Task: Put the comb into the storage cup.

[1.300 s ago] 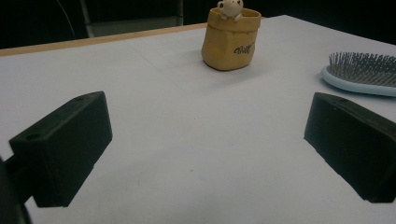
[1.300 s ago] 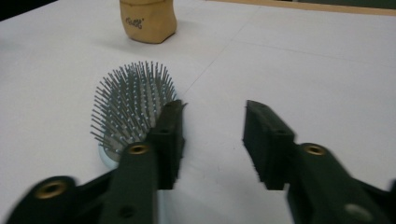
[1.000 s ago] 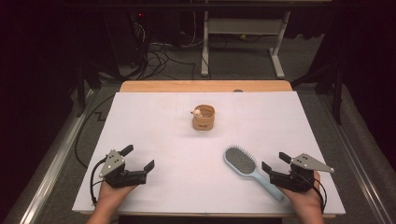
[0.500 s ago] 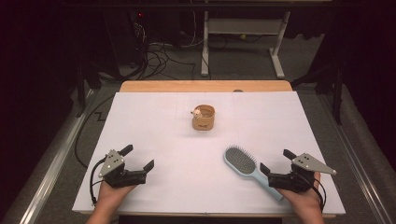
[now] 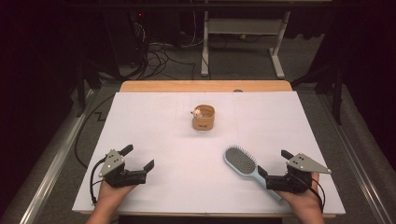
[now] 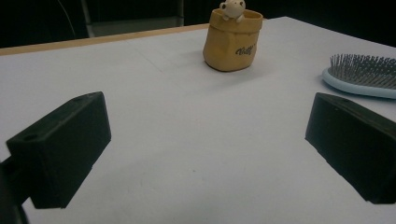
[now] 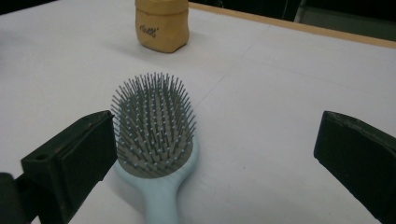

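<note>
A light-blue hairbrush (image 5: 240, 161) (image 7: 154, 126) lies bristles up on the white table, handle toward the front right. My right gripper (image 5: 273, 162) (image 7: 217, 140) is open; its jaws have just been opening. The brush handle lies between them, near the left jaw, and no pad presses on it. At the front left my left gripper (image 5: 138, 157) (image 6: 208, 121) rests open on the table, its jaws holding nothing. A tan pouch-shaped holder (image 5: 203, 117) (image 6: 231, 39) (image 7: 162, 23) with a small pale figure on its rim stands upright mid-table. The brush head (image 6: 362, 74) appears at the right of the left gripper view.
A white sheet (image 5: 154, 121) covers the table, with a wooden strip (image 5: 205, 86) along the far edge. Beyond it are cables (image 5: 159, 56) on the floor and a white desk frame (image 5: 243, 32). Metal rails run along both table sides.
The right gripper's jaws stand a little wider around the brush handle than before. The brush lies where it was. The left gripper has not moved.
</note>
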Motion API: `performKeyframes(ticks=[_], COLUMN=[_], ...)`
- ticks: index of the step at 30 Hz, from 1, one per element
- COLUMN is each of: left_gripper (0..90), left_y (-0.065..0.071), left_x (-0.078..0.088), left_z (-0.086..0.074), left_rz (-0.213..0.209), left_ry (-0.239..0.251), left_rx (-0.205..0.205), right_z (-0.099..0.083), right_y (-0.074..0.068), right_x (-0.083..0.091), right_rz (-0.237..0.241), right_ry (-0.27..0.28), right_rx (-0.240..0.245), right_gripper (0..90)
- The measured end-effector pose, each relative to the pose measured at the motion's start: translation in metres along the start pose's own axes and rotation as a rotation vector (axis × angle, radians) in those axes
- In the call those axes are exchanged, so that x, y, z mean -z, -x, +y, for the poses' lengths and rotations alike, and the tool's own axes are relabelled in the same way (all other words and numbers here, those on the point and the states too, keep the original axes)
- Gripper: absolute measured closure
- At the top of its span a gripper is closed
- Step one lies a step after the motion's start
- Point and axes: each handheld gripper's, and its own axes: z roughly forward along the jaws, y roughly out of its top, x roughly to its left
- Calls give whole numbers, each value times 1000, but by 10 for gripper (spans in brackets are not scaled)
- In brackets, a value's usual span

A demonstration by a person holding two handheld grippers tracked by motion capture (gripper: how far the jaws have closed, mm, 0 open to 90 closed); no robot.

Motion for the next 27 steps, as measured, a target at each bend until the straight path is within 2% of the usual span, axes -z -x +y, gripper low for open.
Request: performKeyframes(ticks=[17,27], left_gripper=[7,7], left_y=[0,-1], left_x=[-1,-1], left_z=[0,0], left_rz=[1,1], left_ry=[-2,-6], left_rx=[-1,-2], right_z=[-8,-11], right_y=[-8,-10], right_x=[-17,-23], right_rz=[64,87], right_ry=[-235,-336], right_rx=[66,87], right_gripper=[0,0])
